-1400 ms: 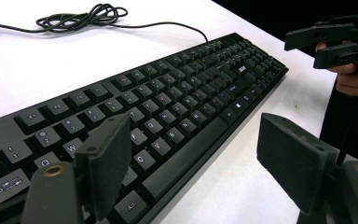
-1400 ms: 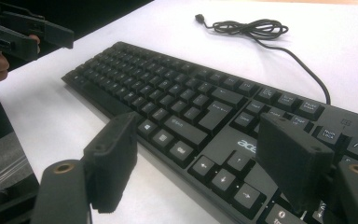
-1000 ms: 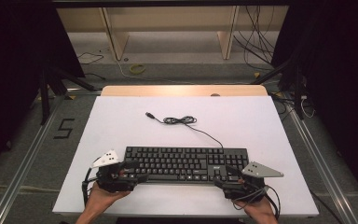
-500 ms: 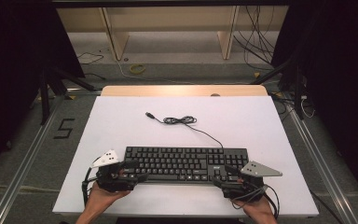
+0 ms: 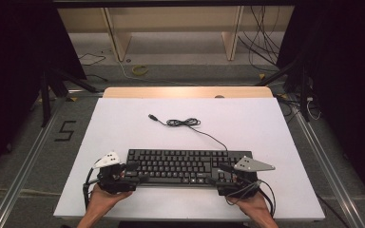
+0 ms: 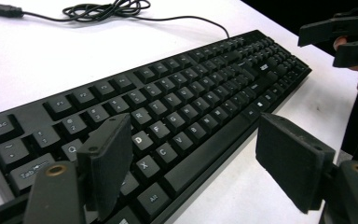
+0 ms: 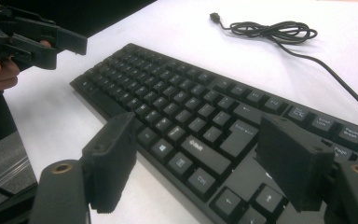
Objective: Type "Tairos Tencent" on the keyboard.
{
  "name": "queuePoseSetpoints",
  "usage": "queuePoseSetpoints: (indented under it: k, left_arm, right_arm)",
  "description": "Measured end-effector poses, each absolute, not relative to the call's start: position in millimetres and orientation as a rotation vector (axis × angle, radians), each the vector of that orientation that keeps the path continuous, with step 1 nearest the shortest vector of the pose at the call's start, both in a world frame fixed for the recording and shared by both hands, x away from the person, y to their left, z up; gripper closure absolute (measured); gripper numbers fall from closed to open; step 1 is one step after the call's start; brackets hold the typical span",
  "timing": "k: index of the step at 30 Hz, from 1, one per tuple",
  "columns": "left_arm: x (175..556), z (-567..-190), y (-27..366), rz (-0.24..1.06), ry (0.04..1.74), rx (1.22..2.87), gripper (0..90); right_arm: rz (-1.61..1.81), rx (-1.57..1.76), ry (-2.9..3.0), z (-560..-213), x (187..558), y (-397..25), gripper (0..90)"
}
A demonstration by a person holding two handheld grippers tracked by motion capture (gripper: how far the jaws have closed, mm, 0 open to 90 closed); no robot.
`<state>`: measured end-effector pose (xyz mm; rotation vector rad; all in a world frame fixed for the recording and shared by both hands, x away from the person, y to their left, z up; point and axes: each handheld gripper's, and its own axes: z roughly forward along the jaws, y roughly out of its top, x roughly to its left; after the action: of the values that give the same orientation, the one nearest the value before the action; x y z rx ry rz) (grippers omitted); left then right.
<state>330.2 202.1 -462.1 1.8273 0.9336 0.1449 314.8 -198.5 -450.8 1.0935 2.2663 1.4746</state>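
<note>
A black wired keyboard (image 5: 188, 166) lies flat on a white bench (image 5: 123, 128), near the edge closest to the person and running parallel to it. Its thin black cable (image 5: 204, 132) leaves the far right part of the keyboard, runs away across the bench into a small loose coil, and ends in a USB plug (image 5: 152, 116) lying free on the white surface.

The person's hands enter from the near edge, one at each end of the keyboard. The left gripper (image 5: 134, 174) sits at the keyboard's left end, its fingers spread wide. In the left gripper view, one finger (image 6: 107, 161) hangs over the keys around Q and Tab, and the other (image 6: 291, 163) is just off the keyboard's near edge, above bare bench. Whether either finger touches the keyboard cannot be told.

The right gripper (image 5: 218, 175) sits at the keyboard's right end, fingers also spread wide. In the right gripper view, one finger (image 7: 112, 161) is over the near edge beside the bottom key row, and the other (image 7: 293, 161) is over the keys near the arrow cluster.
</note>
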Motion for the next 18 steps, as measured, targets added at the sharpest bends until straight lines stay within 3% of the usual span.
queuePoseSetpoints:
  k: [18]
  left_arm:
    - [337.8, -467.7, 209.6, 0.162, 1.073, 1.86, 34.0]
  right_arm:
    - [1.456, 1.035, 2.375, -441.7, 343.4, -149.6, 34.3]
